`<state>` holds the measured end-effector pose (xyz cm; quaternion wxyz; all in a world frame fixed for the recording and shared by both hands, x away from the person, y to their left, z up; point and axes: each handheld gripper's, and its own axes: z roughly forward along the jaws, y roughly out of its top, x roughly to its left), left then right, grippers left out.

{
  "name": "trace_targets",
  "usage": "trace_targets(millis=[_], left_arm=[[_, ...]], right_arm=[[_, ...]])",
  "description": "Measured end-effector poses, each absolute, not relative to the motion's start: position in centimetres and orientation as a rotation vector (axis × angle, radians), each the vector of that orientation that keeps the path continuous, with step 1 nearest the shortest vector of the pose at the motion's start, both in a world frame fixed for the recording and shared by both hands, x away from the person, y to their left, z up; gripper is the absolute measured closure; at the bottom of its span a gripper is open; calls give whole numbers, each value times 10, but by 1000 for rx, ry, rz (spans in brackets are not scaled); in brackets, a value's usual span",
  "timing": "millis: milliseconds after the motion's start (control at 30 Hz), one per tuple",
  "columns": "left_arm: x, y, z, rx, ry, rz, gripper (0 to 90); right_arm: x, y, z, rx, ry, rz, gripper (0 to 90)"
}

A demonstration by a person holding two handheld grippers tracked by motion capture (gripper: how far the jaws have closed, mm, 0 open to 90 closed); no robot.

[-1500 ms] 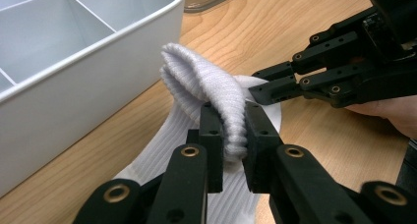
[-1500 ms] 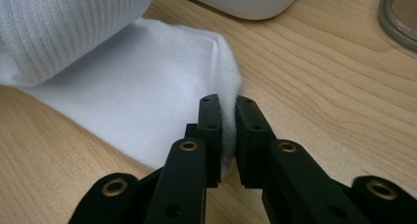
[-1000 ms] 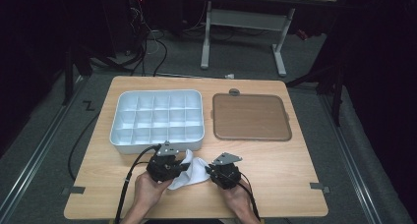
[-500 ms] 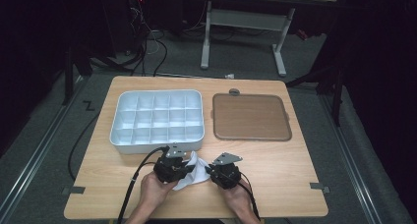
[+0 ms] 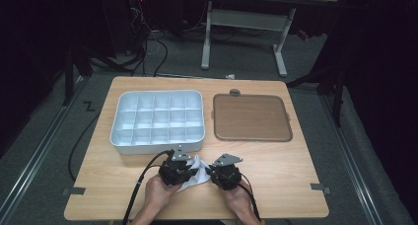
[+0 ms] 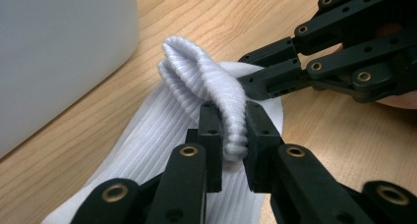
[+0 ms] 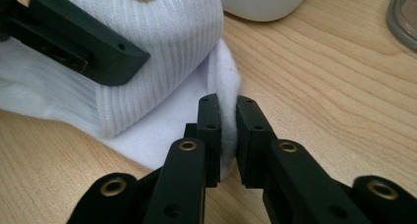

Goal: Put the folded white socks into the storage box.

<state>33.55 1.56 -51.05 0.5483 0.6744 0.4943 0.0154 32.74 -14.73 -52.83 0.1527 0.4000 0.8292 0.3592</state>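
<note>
Both pinching: left hand-held gripper [image 6: 231, 135] clamps white sock [image 6: 216, 86] ribbed cuff; right hand-held gripper [image 7: 227, 130] its edge.

A light wooden table [image 5: 296, 170] is standing on a grey carpeted floor [image 5: 44, 151] and carrying everything; a white compartmented tray [image 5: 157, 121] is sitting on its left half, its cells showing bare; a brown rectangular mat with rounded corners [image 5: 251, 117] is lying just beside it on the right, apart from it; a white ribbed sock [image 5: 197, 173] is lying partly on the wood near the front edge, just in front of the tray.
</note>
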Motion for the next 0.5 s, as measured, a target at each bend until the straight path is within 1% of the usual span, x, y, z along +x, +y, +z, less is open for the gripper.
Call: trace_targets(millis=[100, 267, 400, 433, 467, 500], left_arm=[[335, 10, -520, 1634, 1175, 59, 806], [336, 11, -520, 1623, 1179, 49, 806], [335, 13, -517, 1618, 1172, 58, 772], [335, 15, -516, 1608, 1170, 64, 688], [334, 16, -514, 1593, 1166, 62, 688], [333, 19, -512, 1579, 1163, 57, 634]], right_arm=[[327, -147, -528, 1147, 2381, 1031, 823], [328, -148, -528, 1158, 2380, 1039, 823], [329, -148, -528, 1166, 2380, 1040, 791], [329, -150, -527, 1187, 2384, 1057, 750], [329, -150, -527, 1187, 2384, 1057, 750], [329, -152, -525, 1199, 2381, 1068, 729]])
